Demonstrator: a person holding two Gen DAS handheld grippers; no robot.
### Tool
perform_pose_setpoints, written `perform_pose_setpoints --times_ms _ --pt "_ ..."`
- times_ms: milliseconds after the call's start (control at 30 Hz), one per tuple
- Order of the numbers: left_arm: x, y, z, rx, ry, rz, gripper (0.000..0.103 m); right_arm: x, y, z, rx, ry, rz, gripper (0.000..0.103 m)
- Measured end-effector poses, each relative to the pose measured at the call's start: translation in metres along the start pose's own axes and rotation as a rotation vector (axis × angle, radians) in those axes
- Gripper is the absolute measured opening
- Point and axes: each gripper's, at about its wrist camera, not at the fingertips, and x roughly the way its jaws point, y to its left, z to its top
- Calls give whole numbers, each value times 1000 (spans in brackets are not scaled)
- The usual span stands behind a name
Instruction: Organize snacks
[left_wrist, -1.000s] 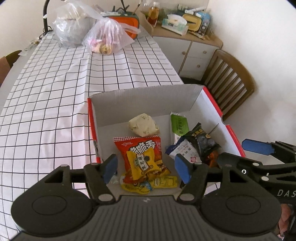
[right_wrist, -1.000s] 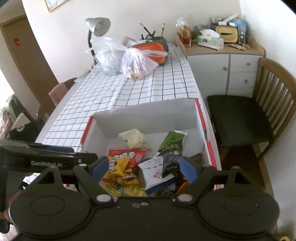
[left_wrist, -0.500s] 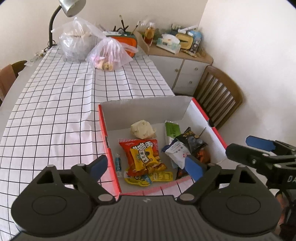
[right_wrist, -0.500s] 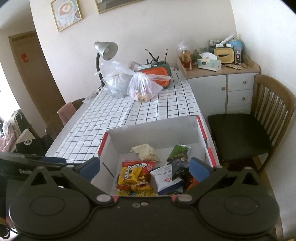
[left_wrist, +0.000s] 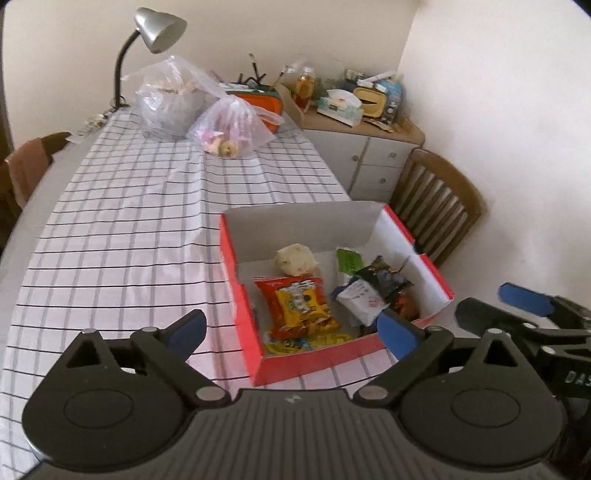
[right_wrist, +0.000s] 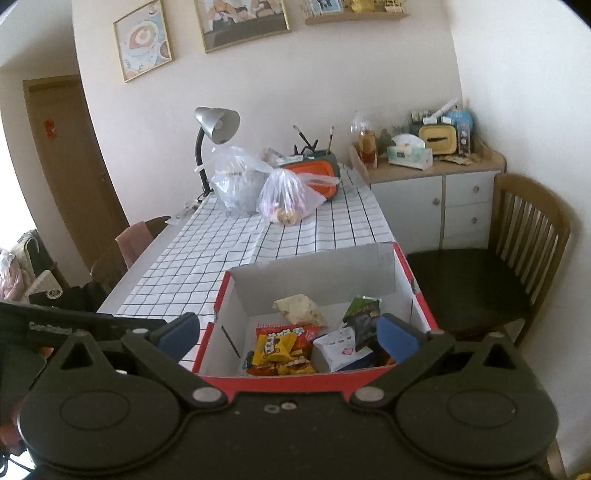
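Observation:
A red cardboard box (left_wrist: 242, 291) with white inner walls (right_wrist: 314, 269) stands on the checked tablecloth near the table's right edge. Inside lie a red and yellow snack packet (left_wrist: 295, 306) (right_wrist: 284, 347), a pale wrapped bun (left_wrist: 295, 258), a green packet (left_wrist: 349, 260), a dark packet (left_wrist: 386, 282) and a white packet (left_wrist: 360, 301) (right_wrist: 340, 347). My left gripper (left_wrist: 291, 332) hovers short of the box's near wall; its jaws are opening, with nothing between them. My right gripper (right_wrist: 289, 332) hangs open and empty over the near wall.
At the table's far end are a silver desk lamp (left_wrist: 159, 26), two clear plastic bags (left_wrist: 229, 129) and an orange container (right_wrist: 314, 171). A cluttered cabinet (right_wrist: 436, 192) and a wooden chair (right_wrist: 517, 266) stand to the right of the table.
Both grippers have drawn back and up from the box, and their jaws have spread wider. The snacks stay in the box, which now looks smaller and farther off.

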Motion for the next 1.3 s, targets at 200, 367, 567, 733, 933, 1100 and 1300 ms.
perform_pose_setpoints --times_ms 200,367,567,733,933,1100,1300 --pt "-9 0 -8 -6 -4 7 100 -10 11 -8 -2 -45 -51 103" --pt "-12 -1 -10 -8 -9 15 100 -15 12 -11 19 -83 -108 103" --pt "-14 -1 -9 -12 -23 33 100 -18 9 -15 50 -107 -130 103" --pt "-16 -1 -9 -12 -27 37 100 -14 8 -15 64 -94 -139 103" --pt "-16 -2 -9 -9 -35 34 100 -11 10 -16 61 -84 -137 103" --pt "-18 -3 -10 -5 -44 33 100 -11 11 -15 62 -88 -140 103" --pt "-22 -4 -10 0 -61 34 100 -11 13 -16 56 -88 -132 103"
